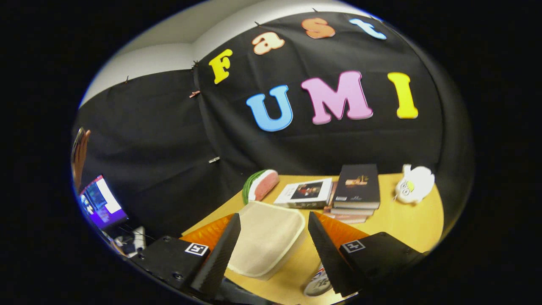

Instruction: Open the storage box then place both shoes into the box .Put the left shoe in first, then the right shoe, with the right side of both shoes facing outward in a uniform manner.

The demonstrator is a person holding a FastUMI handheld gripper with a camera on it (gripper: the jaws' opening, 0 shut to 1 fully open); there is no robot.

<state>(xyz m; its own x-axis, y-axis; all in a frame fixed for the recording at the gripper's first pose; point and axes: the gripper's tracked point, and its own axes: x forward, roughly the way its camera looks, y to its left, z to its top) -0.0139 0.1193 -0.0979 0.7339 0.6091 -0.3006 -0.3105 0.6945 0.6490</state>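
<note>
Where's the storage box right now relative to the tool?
In the gripper view the storage box, lid still on, sits on the yellow table between and just ahead of the open tool, with the books beyond it.

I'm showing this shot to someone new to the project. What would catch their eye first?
Probably the cream-lidded storage box, lying between the open gripper's black fingers on the yellow table. Beyond it sit a watermelon-slice toy, a stack of books and a white plush toy. A shoe peeks out just under the fingers.
</note>
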